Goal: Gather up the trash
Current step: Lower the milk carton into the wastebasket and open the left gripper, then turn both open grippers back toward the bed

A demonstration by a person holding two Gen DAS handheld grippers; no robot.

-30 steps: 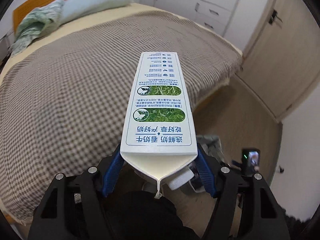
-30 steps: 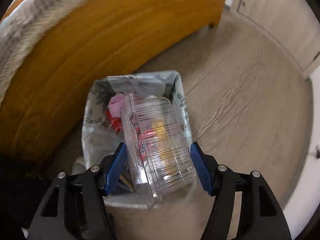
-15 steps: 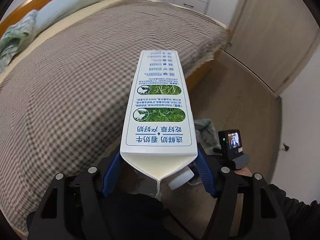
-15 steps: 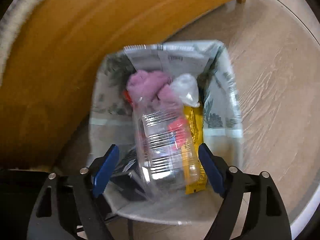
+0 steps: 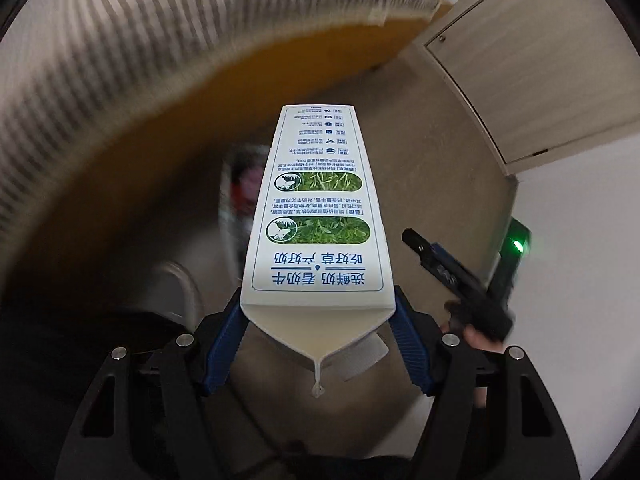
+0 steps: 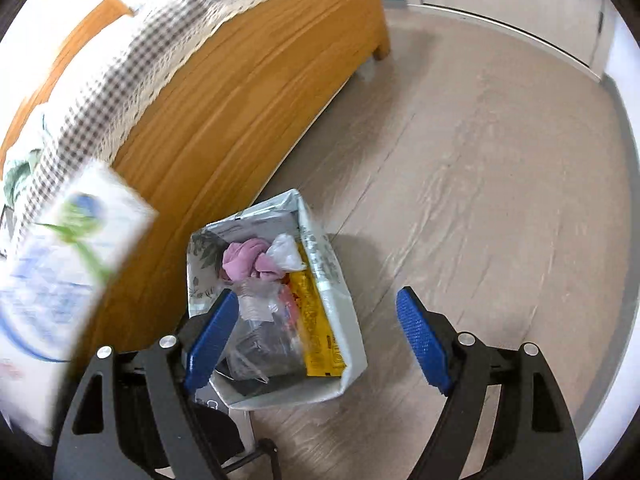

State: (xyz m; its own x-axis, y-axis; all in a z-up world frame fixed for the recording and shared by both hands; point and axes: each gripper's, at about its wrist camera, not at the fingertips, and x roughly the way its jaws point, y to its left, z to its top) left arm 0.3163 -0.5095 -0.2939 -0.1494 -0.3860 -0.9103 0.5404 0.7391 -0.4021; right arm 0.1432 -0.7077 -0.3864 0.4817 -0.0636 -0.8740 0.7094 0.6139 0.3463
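- Since a second ago your left gripper has swung the milk carton off the bed and down toward the floor; the checked bedspread now fills only the upper left of the left wrist view. Your right gripper has let go of the clear plastic box, which now lies among the rubbish in the bin.
- Nearest the left lens, the blue pads press both sides of the carton just below its gable, with the white cap beside the right pad. The jaws stand wide only because the carton is wide.
- Judging by how level it sticks out, the carton is probably light and near empty. Its card walls are stiff but will dent, and the coating is slick, so keep hold at the shoulder where the folds stiffen it.
- Your right gripper stands wide apart with nothing between its pads.
- Beyond it, at lower centre of the right wrist view, sits the lined trash bin, beside the wooden bed frame, holding pink cloth and a yellow packet.
- Only the right view shows the bin's mouth clearly, with the carton blurred at left. In the left view the carton hides most of the bin, but only there can you see the grip.
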